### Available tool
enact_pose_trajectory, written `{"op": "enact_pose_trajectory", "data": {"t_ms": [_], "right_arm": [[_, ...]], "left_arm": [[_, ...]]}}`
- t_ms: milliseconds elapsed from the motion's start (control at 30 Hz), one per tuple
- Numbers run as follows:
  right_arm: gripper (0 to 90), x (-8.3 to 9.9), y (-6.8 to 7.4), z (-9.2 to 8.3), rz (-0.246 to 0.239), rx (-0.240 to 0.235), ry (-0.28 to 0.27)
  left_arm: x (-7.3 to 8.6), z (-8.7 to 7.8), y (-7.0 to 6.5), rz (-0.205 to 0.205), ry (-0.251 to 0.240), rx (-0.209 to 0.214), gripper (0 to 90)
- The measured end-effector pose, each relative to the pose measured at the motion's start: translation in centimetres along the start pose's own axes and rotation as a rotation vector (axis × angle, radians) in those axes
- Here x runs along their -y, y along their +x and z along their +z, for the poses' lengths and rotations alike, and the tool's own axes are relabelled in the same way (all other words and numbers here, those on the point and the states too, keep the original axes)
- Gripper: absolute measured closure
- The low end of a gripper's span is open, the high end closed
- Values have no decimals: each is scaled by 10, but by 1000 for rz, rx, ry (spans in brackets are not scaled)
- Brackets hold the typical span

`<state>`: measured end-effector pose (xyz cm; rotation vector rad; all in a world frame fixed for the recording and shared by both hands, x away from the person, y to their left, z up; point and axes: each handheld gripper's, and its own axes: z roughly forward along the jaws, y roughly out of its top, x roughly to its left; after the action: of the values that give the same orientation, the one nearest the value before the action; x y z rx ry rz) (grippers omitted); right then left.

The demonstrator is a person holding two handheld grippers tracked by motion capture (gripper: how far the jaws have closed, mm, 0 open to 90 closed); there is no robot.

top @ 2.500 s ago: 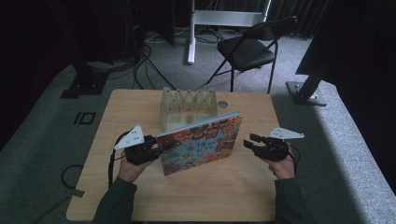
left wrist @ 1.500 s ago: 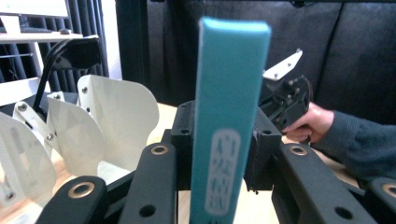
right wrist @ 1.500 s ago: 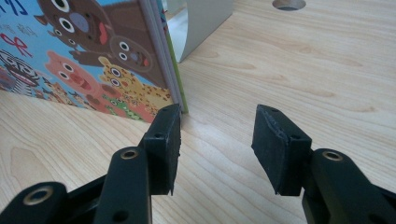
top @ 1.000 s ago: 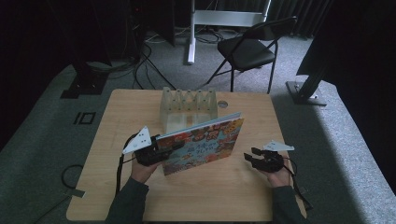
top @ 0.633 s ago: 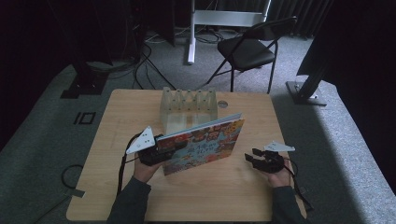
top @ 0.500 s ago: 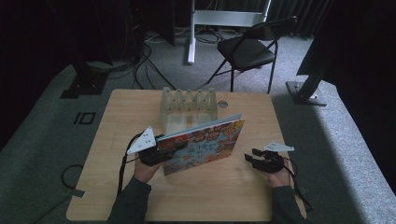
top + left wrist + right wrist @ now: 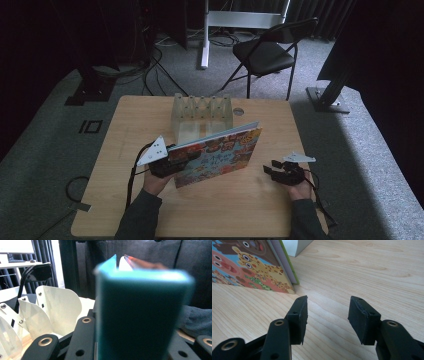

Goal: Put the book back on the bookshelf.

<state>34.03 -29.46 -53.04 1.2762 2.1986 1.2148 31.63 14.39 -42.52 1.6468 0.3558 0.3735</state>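
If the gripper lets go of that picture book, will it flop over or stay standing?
The picture book probably tips: it stands on its bottom edge on the table, leaning, with the left gripper shut on its spine end. It looks stiff, since its cover stays flat while held at one end only. Its thick spine suggests some weight, so it may land with a slap.

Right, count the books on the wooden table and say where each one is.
1. A colourful picture book with a teal spine stands upright mid-table, its spine end clamped in the left gripper, just in front of the clear plastic rack.
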Motion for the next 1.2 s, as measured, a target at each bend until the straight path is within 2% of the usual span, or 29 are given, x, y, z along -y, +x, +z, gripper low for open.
{"op": "enact_pose_trajectory", "data": {"t_ms": [333,700,967,1200], "right_arm": [[492,1,-1,1,-6,18,7],[491,6,-7,1,8,37,24],[490,8,-10,1,11,51,31],[444,9,-9,3,-8,105,55]], "left_arm": [[0,0,0,8,-14,-9,688],[1,0,0,14,-21,5,749],[2,3,-6,31,-30,24,790],[2,4,-11,33,-34,15,800]]}}
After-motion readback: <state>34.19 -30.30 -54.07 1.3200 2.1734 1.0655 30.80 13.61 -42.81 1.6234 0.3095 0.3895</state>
